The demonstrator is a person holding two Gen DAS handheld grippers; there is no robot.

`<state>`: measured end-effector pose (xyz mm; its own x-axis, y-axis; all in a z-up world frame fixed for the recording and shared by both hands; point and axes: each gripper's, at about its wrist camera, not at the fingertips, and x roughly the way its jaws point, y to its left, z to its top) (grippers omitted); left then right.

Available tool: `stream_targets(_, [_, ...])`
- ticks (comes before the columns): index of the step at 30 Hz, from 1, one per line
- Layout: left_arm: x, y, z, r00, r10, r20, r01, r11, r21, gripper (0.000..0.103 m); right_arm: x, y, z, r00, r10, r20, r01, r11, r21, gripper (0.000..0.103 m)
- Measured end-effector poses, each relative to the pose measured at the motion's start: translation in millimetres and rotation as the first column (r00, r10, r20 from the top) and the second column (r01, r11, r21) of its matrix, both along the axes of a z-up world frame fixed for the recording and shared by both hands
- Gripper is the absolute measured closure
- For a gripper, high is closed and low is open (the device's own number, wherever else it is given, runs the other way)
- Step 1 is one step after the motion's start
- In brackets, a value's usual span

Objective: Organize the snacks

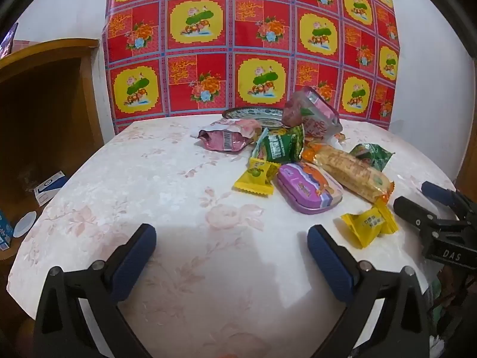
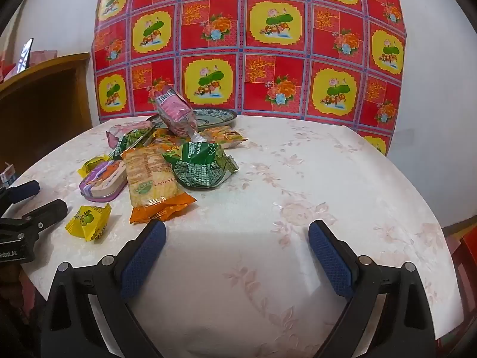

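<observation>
A pile of snacks lies at the far side of a round table (image 1: pixel 143 179) covered in pale floral cloth. It holds a purple tin (image 1: pixel 308 188) (image 2: pixel 103 180), a long orange cracker pack (image 1: pixel 348 173) (image 2: pixel 152 182), green packs (image 1: pixel 281 146) (image 2: pixel 202 167), a pink pouch (image 1: pixel 226 138), and yellow candies (image 1: pixel 255 176) (image 1: pixel 369 223) (image 2: pixel 88 220). Another pink pouch (image 2: pixel 177 113) leans on a patterned plate (image 1: pixel 253 115) (image 2: pixel 217 116) behind the pile. My left gripper (image 1: pixel 231 232) (image 2: pixel 44 198) stands open and empty, short of the pile. My right gripper (image 2: pixel 238 226) (image 1: pixel 417 198) is open too, over bare cloth to the pile's right.
A red and yellow floral cloth (image 1: pixel 253 44) hangs on the wall behind the table. A wooden cabinet (image 1: pixel 44 89) stands to the left, with a small box (image 1: pixel 49 188) on the floor below it. Part of a red chair (image 2: pixel 465 253) shows at the right edge.
</observation>
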<state>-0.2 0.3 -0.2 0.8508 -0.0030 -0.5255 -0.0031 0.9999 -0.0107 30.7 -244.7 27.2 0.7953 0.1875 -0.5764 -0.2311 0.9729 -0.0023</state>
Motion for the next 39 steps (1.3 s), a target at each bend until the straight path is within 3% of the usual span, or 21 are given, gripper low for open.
stream_targets(39, [-3.0,-3.0,-0.7,1.000,-0.007,-0.001,0.007,1.000,0.013,0.000,-1.2,0.4,-1.4,1.000,0.003,-0.002,-0.003,1.000,-0.012,0.005])
